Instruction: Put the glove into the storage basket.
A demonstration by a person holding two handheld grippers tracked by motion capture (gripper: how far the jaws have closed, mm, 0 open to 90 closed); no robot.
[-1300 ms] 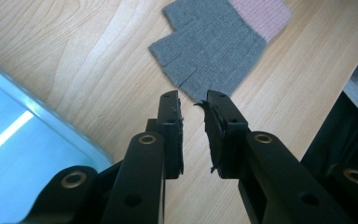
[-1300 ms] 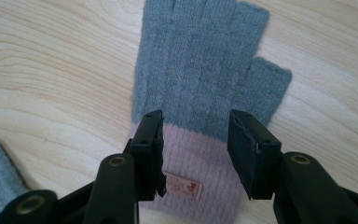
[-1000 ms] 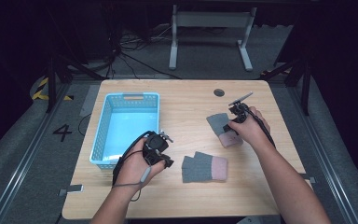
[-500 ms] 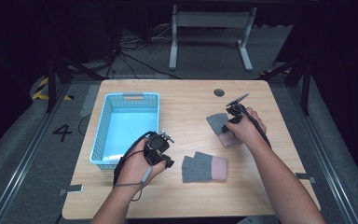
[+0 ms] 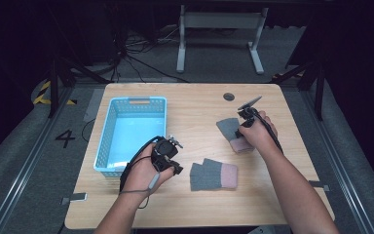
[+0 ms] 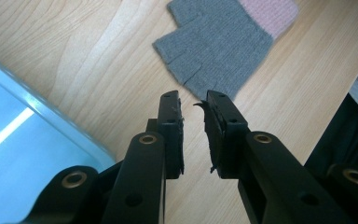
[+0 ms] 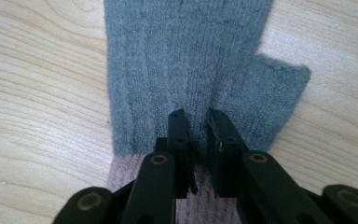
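Two grey fingerless gloves with pink cuffs lie on the wooden table. My right gripper (image 5: pixel 238 131) points down onto the far glove (image 5: pixel 228 127). Its jaws have just been closing, and in the right gripper view they (image 7: pixel 196 116) pinch a raised fold of the grey knit (image 7: pixel 186 60) just above the pink cuff (image 7: pixel 121 177). The near glove (image 5: pixel 213 175) lies flat and untouched. My left gripper (image 5: pixel 176 168) hovers just to its left, jaws (image 6: pixel 193 100) a narrow gap apart with nothing between them, aimed at that glove (image 6: pixel 214 46).
A light blue plastic basket (image 5: pixel 108 131) stands at the table's left, close beside my left hand, and its rim (image 6: pixel 37 107) is seen in the left gripper view. A round cable hole (image 5: pixel 229 96) sits near the far edge. The floor drops away past the table's edges.
The right hand has shifted slightly over the far glove and pressed down onto it. The left hand and the near glove have not moved.
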